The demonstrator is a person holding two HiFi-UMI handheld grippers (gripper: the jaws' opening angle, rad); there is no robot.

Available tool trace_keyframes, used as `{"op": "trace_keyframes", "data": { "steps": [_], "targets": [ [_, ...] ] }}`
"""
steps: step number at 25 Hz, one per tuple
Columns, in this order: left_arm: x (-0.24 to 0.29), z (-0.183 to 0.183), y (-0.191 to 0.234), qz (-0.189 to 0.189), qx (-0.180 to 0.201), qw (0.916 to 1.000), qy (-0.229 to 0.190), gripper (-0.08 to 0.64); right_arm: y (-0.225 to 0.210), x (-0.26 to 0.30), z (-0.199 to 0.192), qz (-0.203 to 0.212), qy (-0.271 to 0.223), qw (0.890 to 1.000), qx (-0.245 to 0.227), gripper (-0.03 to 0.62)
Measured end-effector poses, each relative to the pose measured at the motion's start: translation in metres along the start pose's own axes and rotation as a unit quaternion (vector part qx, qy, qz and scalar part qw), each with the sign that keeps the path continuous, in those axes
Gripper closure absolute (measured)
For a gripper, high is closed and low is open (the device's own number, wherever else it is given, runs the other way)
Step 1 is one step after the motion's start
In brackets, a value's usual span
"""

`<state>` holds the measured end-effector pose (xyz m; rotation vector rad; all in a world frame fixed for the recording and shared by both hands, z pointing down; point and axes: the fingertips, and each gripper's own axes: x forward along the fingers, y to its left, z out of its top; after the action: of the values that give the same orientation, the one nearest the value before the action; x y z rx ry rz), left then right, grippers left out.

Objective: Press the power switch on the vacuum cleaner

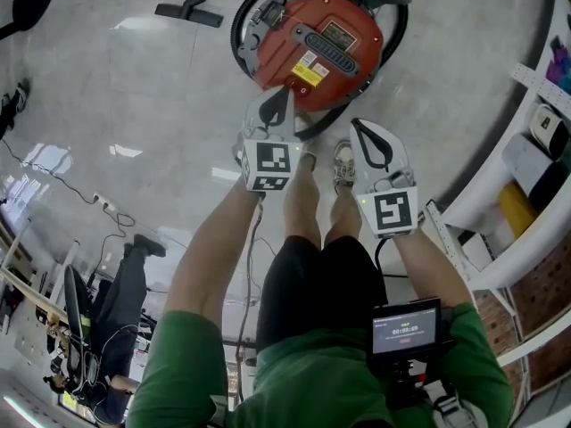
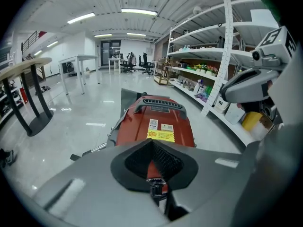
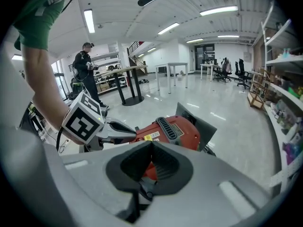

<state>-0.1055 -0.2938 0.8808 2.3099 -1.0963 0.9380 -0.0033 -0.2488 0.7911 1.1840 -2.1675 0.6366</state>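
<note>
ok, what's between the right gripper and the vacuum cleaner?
In the head view, just the black hose crossing the floor between right gripper and vacuum cleaner.

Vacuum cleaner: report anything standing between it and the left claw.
Nothing visible stands between them. The left claw, jaws together and empty, points straight at the near end of the vacuum cleaner.

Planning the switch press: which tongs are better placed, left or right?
Left, probably: left tongs hang over the vacuum cleaner at its near edge; right tongs sit further back, short of it. Both are shut.
</note>
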Motion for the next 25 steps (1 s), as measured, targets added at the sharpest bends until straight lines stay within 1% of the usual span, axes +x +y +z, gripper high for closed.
{"op": "trace_keyframes", "data": {
  "steps": [4, 12, 20, 25],
  "targets": [
    [0.007, -0.003, 0.0, -0.004, 0.001, 1.0, 0.008, 0.554, 0.002, 0.002, -0.003, -0.001, 0.001, 1.0, 0.007, 0.589],
    [0.007, -0.004, 0.0, -0.013, 0.01, 0.9999, 0.001, 0.552, 0.006, 0.007, -0.006, 0.003, 0.0, 1.0, 0.015, 0.589],
    [0.008, -0.006, 0.001, -0.015, 0.012, 0.9998, 0.008, 0.552, 0.004, 0.007, -0.011, 0.0, 0.004, 1.0, 0.022, 0.589],
    [0.01, -0.006, 0.002, -0.015, 0.015, 0.9997, 0.011, 0.552, 0.004, 0.009, -0.012, 0.001, 0.002, 1.0, 0.016, 0.589]
  ]
}}
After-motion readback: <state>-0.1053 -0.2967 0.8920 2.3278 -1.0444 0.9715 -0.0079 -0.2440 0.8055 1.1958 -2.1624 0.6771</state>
